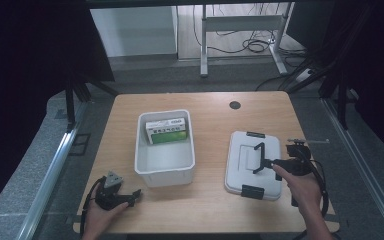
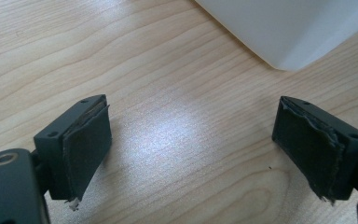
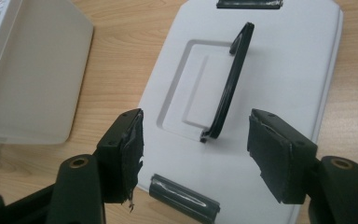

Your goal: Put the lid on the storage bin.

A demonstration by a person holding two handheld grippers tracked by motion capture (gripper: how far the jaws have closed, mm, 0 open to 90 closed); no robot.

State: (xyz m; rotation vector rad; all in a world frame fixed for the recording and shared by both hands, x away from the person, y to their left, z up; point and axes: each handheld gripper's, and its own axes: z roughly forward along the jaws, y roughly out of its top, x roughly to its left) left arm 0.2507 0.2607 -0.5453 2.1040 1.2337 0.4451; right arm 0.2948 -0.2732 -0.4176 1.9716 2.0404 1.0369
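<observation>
One wooden table (image 1: 210, 200) carries one open white plastic bin (image 1: 165, 170) holding one green-and-white carton (image 1: 166, 131), one flat white plastic lid (image 1: 240, 155) at 3 o'clock with one black handle (image 1: 259, 157), and two black hand-held grippers.

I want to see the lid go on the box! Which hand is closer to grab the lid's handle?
The right. The right gripper hangs open over the white lid, its black handle just ahead. The left gripper sits open over bare table, across the white box from the lid.

Lab-like recording booth: black curtains (image 1: 25, 75), floor cables (image 1: 250, 46), wooden table (image 1: 205, 200).
</observation>
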